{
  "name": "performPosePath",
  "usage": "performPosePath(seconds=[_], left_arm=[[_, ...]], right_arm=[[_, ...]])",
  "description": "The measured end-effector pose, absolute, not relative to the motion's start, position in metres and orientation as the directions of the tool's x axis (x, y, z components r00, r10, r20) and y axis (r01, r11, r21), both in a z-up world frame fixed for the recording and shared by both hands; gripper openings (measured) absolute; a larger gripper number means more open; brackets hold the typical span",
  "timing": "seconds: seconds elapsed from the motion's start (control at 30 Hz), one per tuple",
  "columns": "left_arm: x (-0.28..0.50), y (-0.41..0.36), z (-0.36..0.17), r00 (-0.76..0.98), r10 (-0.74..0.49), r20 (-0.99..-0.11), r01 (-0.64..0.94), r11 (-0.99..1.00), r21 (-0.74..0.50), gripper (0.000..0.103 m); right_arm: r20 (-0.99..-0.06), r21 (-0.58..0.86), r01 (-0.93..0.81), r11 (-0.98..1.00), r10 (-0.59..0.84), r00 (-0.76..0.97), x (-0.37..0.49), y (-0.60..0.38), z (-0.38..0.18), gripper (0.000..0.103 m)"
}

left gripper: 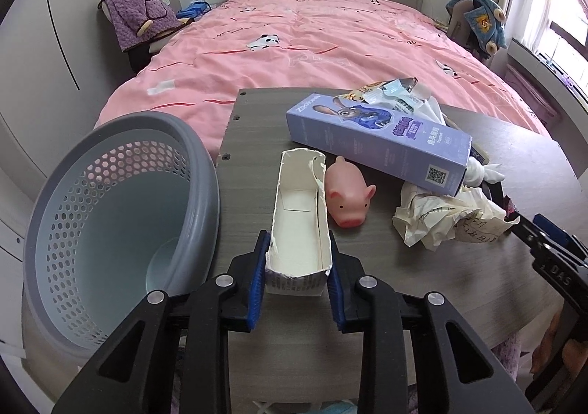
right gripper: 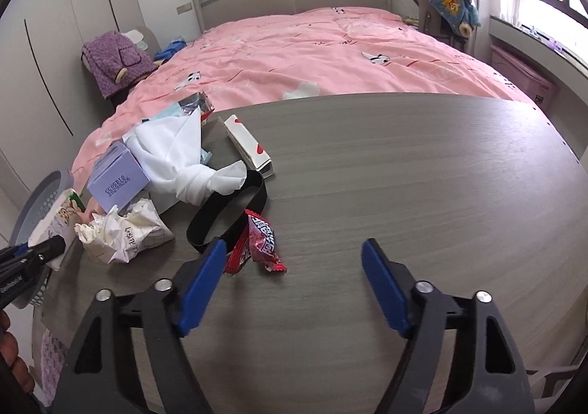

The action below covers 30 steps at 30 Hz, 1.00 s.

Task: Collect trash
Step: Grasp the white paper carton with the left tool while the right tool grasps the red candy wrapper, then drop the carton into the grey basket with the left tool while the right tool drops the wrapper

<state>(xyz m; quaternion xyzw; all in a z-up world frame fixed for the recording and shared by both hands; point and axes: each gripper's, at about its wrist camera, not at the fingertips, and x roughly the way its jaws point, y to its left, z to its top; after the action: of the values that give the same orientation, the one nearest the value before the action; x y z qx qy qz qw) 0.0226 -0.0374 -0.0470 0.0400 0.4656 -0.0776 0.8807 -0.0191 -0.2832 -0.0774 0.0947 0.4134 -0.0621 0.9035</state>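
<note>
My left gripper (left gripper: 297,281) is shut on a torn-open white carton (left gripper: 299,215) and holds it above the table's left edge, beside the grey perforated bin (left gripper: 110,215). On the table lie a purple cartoon box (left gripper: 375,142), crumpled paper (left gripper: 444,215), a pink rubber pig (left gripper: 347,199) and a foil wrapper (left gripper: 389,90). My right gripper (right gripper: 294,274) is open and empty above the table, just right of a red snack wrapper (right gripper: 262,241). The right wrist view also shows the crumpled paper (right gripper: 125,230), the purple box (right gripper: 117,182), a white cloth (right gripper: 183,160) and the carton (right gripper: 55,226).
A black band (right gripper: 228,208) and a white-red box (right gripper: 248,144) lie on the grey wooden table (right gripper: 422,193). A pink bed (left gripper: 312,46) stands behind the table. The right gripper shows at the right edge of the left wrist view (left gripper: 551,248).
</note>
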Motion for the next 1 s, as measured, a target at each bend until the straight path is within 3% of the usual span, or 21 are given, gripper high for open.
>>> performPosePath(seconds=[0.13,0.2,0.27,0.7,1.0], left_arm=[[0.021,-0.035,-0.045,0.556,-0.101,-0.825,0.172,0.985,-0.005,0.028],[0.02,-0.035,-0.045,0.554,-0.102,-0.826,0.172,0.985,-0.006,0.028],[0.02,-0.035,-0.043,0.555,-0.107,-0.825,0.174,0.985,-0.011,0.028],[0.005,-0.022,-0.018,0.604,-0.154,-0.782,0.192,0.98,-0.045,0.028],[-0.001,0.018,0.0,0.661,-0.119,-0.741,0.137,0.99,-0.037,0.028]], right_arm=[[-0.766,0.093,0.17,0.981,-0.038,0.642,-0.015,-0.278,-0.081,0.049],[-0.763,0.08,0.164,0.983,-0.046,0.645,-0.015,-0.274,-0.081,0.029],[-0.765,0.085,0.149,0.985,-0.031,0.643,-0.015,-0.272,-0.081,0.016],[-0.742,0.155,0.174,0.972,-0.002,0.67,-0.039,-0.266,-0.048,0.015],[-0.693,0.166,0.053,0.985,0.078,0.717,-0.041,-0.207,-0.007,0.015]])
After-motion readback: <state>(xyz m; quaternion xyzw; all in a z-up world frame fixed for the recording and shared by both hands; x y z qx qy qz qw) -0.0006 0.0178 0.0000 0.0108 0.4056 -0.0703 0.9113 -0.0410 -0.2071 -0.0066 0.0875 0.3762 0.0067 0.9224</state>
